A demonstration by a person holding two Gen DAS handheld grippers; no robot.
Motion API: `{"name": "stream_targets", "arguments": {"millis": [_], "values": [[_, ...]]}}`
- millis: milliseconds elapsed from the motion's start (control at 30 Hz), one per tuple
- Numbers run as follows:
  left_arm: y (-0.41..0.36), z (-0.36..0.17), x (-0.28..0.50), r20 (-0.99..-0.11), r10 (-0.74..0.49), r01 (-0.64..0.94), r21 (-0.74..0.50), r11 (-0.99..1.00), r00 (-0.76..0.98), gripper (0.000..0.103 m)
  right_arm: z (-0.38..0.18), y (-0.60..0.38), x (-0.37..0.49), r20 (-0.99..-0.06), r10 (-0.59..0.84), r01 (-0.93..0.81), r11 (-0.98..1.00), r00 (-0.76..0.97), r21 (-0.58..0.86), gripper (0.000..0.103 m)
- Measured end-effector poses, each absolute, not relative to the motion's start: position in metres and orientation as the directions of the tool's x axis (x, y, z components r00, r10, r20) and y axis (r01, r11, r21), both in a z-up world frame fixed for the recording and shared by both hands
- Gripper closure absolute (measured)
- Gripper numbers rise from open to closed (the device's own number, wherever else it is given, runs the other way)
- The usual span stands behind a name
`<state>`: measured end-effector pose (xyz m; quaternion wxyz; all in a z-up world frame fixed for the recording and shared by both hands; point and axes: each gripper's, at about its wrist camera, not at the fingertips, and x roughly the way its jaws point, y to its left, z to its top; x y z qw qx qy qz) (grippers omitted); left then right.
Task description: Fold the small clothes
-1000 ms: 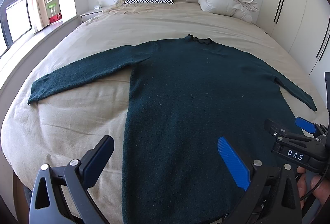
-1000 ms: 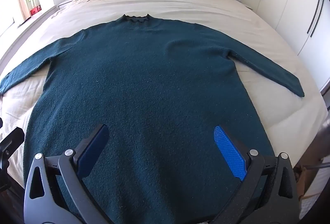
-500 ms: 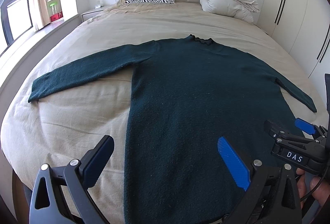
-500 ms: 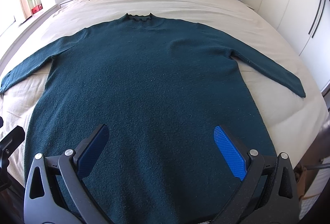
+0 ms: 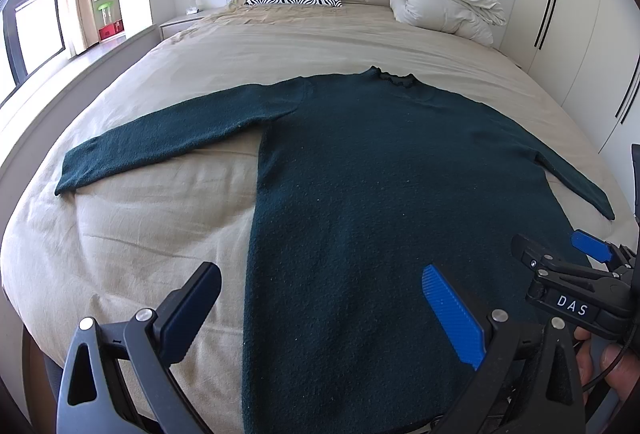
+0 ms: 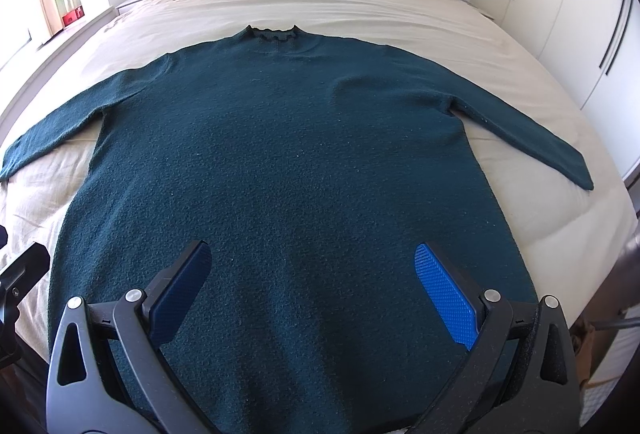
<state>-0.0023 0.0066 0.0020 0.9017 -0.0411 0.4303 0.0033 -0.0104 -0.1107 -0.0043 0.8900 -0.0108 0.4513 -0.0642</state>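
Hovering over the hem end of a dark teal sweater (image 6: 280, 162), both tools empty. Sweater lies flat, face up, on the beige bed (image 5: 132, 234): hem at the near edge, frilled collar (image 6: 272, 32) toward the headboard, sleeves splayed out toward the left and right edges. No fold made yet, by the look of it.

Left gripper (image 5: 320, 308): fingers wide apart, nothing between them, straddling the sweater's left side seam near the hem. Right gripper (image 6: 310, 290): fingers likewise spread, over the middle of the hem.

Judgement on the step: start with the sleeves. Pinch the left cuff (image 5: 70, 178) through both layers, carry it across the chest, lay it flat; mirror with the right cuff (image 6: 576, 174). Knit looks thick and limp, so a shallow pinch may slip. Smooth each fold before the next.
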Motion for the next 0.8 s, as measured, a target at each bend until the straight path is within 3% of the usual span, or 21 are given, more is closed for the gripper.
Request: {"name": "stream_targets", "arguments": {"millis": [800], "values": [[0.0102, -0.0011, -0.0035, -0.777, -0.031, -0.045, -0.076, 0.996, 0.629, 0.000, -0.0054, -0.1094, -0.0094, -0.804, -0.120, 0.103, 0.992, 0.582, -0.074, 0.000]]}}
